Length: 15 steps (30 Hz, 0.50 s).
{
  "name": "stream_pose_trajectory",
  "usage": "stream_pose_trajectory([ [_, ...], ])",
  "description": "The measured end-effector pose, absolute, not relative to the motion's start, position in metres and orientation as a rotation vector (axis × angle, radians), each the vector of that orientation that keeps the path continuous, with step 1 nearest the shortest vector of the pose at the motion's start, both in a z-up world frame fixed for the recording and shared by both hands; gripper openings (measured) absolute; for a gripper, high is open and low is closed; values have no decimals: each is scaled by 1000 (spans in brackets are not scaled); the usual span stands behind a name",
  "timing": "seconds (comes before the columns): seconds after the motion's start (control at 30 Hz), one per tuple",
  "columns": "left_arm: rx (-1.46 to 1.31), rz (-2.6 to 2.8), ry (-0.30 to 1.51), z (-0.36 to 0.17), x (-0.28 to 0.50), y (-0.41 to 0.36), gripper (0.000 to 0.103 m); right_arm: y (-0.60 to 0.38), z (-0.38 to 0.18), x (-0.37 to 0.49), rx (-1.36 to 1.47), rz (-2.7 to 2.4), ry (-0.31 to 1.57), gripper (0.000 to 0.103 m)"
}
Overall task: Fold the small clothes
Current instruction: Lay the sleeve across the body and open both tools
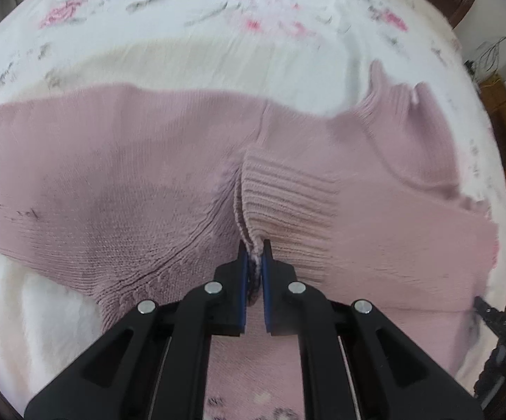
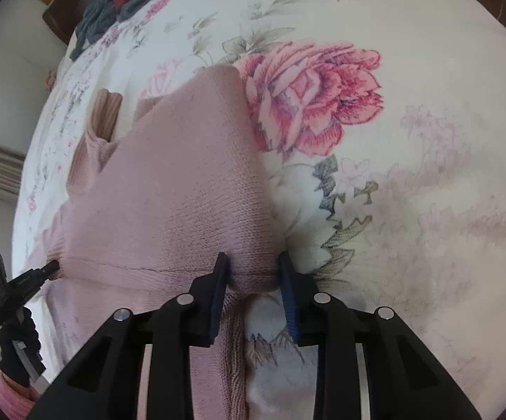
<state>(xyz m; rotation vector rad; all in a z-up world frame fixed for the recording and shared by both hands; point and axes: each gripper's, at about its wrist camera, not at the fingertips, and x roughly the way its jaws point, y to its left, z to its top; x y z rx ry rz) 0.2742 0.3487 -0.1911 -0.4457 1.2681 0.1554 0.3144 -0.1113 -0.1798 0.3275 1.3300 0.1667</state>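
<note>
Pinching pink sweater (image 1: pixel 148 175) cuff, left gripper (image 1: pixel 253 245) fingers

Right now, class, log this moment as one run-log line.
task: fold small clothes | left gripper: shut on pink sweater cuff | right gripper: open, straddling sweater edge | surface: floral bedsheet

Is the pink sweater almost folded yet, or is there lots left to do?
Only started. Done: the pink sweater lies spread on the flowery bedsheet. In hand: the left gripper is shut on a ribbed cuff, with that sleeve lying across the body. The right gripper is open around the sweater's edge, not gripping. Left: the rest of the folding. More clothes lie farther up the bed.
</note>
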Motion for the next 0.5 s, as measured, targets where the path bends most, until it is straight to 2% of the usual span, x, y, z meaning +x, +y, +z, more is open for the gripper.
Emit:
stream_pose_trajectory([
  [0.13,-425,166,1280,-190,271,351,15,-104,-171,315,258,160,1344,33],
  [0.17,-417,186,1273,-183,268,353,14,-103,-162,313,238,152,1335,34],
  [0.33,-355,141,1112,-129,255,335,25,-88,-111,305,224,220,1224,36],
  [0.5,-320,33,1169,-143,267,291,25,-51,-126,315,192,274,1272,37],
])
